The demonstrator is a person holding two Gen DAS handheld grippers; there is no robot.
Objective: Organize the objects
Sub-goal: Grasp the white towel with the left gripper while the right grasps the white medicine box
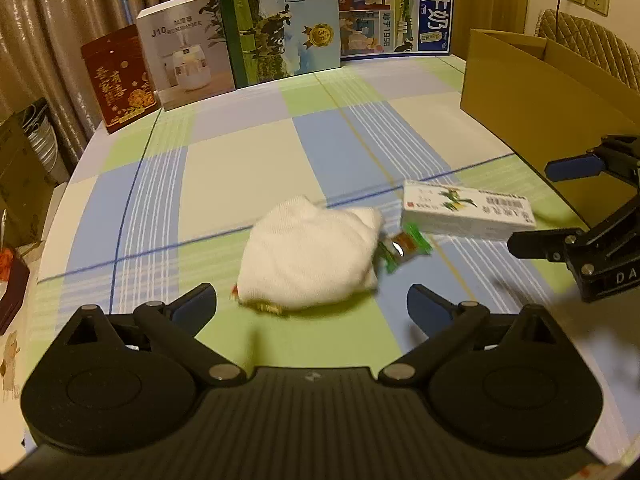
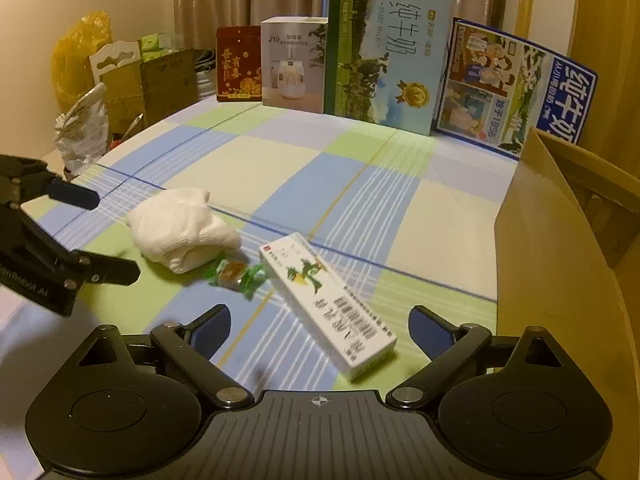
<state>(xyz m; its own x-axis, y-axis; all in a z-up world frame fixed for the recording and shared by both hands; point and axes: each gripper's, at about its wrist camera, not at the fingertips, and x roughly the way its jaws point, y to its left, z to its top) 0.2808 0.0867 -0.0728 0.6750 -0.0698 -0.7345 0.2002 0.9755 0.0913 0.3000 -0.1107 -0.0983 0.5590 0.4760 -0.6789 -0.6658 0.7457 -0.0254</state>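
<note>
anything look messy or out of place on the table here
Nothing is spilled or damaged. Three loose items sit bunched mid-table: a crumpled white cloth, a green-wrapped candy touching its edge, and a white medicine box lying askew to the tablecloth's grid. The cardboard box stands apart. Both grippers are open.

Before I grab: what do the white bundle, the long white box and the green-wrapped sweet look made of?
Bundle: soft knit or terry cloth, matte, going by the ribbed texture and rounded folds; possibly socks or a towel. Box: thin printed card, slightly glossy, with sharp edges and a barcode. Sweet: shiny plastic film with twisted green ends, though it is blurred.
</note>
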